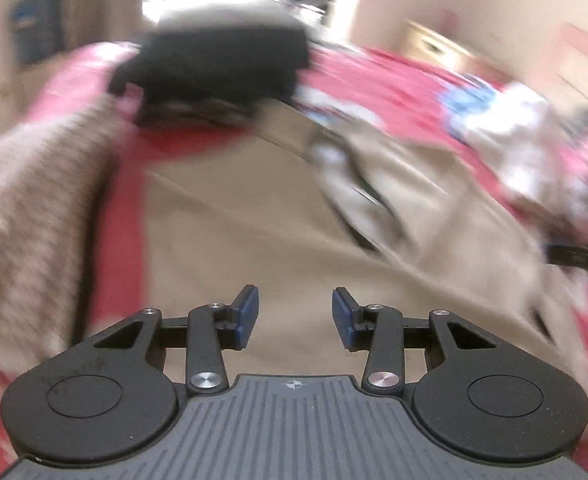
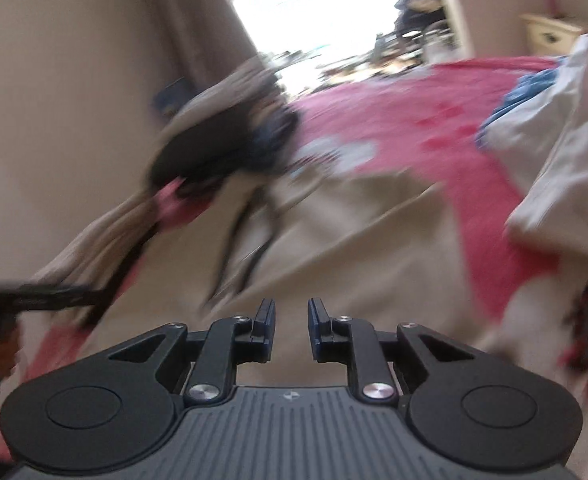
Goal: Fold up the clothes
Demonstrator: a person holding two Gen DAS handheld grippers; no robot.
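Observation:
A beige garment, trousers by the look of it (image 1: 254, 216), lies spread on a pink bedspread (image 1: 394, 80); it also shows in the right wrist view (image 2: 354, 248). My left gripper (image 1: 295, 316) is open and empty just above the beige cloth. My right gripper (image 2: 291, 330) is open with a narrower gap, empty, over the same cloth. Both views are motion-blurred. The other gripper's dark body shows at the right edge of the left wrist view (image 1: 582, 258) and at the left edge of the right wrist view (image 2: 34, 296).
A stack of dark folded clothes (image 1: 222, 68) sits at the far side of the bed, also in the right wrist view (image 2: 222, 144). A knitted beige-pink cloth (image 1: 34, 220) lies at left. A white and blue heap (image 2: 566, 140) lies at right. A bright doorway (image 2: 334, 12) is behind.

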